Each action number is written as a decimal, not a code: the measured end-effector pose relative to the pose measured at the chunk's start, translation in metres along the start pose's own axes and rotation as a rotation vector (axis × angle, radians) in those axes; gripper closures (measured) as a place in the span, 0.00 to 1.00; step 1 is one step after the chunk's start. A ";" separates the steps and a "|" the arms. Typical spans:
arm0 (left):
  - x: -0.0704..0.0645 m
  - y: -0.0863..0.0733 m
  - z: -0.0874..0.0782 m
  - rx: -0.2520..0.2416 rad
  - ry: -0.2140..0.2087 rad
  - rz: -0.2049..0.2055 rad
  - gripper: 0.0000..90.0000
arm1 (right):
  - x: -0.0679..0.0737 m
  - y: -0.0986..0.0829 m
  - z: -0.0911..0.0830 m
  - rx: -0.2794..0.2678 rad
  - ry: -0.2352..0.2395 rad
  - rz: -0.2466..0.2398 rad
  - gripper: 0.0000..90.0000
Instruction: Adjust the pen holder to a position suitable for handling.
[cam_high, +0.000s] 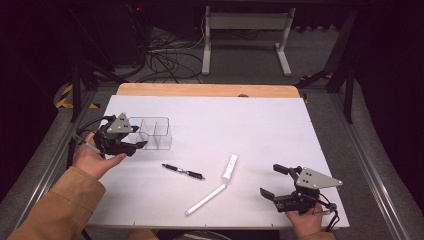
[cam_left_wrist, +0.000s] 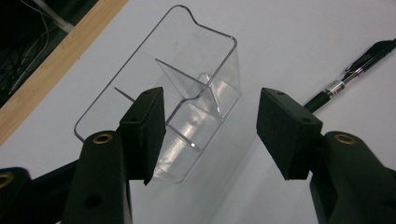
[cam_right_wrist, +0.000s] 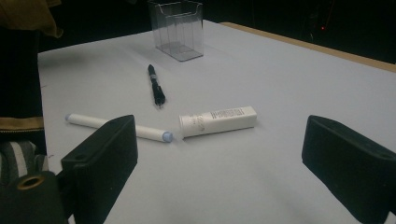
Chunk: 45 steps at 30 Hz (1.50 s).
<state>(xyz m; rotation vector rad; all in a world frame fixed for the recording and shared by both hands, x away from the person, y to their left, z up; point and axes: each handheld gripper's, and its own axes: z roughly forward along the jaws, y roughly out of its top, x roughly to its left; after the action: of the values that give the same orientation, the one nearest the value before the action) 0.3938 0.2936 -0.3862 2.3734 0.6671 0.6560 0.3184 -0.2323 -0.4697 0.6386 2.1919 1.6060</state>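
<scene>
High view: the left gripper (cam_high: 131, 143) sits at the left of the white worktop (cam_high: 260, 125), jaws spread wide and empty, just beside a clear organiser (cam_high: 156, 132) with inner dividers. A black pen (cam_high: 183, 172) lies near the middle, a white tube (cam_high: 230, 167) to its right, and a white marker (cam_high: 206, 199) slants below the tube, their ends almost touching. The right gripper (cam_high: 275, 182) rests low on the right, jaws wide and empty, well apart from these. Cables and a white stand are on the floor behind the worktop.

Left gripper view: the organiser (cam_left_wrist: 187, 107) stands ahead of the jaws, partly behind the left one; nothing lies between them. The pen (cam_left_wrist: 355, 70) shows beyond the right jaw.

Right gripper view: between the wide jaws lies bare worktop. Farther off are the tube (cam_right_wrist: 218, 121), the marker (cam_right_wrist: 93, 122) partly hidden by the left jaw, the pen (cam_right_wrist: 155, 86) and the organiser (cam_right_wrist: 177, 30).
</scene>
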 end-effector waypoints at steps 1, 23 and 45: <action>0.001 0.000 0.001 0.011 -0.005 0.003 0.49 | 0.000 0.000 0.000 0.001 0.001 -0.002 0.12; 0.016 0.014 0.016 0.089 -0.084 0.168 0.56 | 0.001 0.000 0.001 0.000 0.017 -0.003 0.12; 0.011 0.029 0.041 0.258 -0.021 0.319 0.68 | 0.001 0.000 0.001 -0.015 0.047 0.002 0.10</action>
<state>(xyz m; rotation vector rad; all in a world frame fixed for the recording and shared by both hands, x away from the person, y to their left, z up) 0.4345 0.2633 -0.3939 2.7557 0.3842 0.7118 0.3180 -0.2310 -0.4697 0.6052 2.2102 1.6531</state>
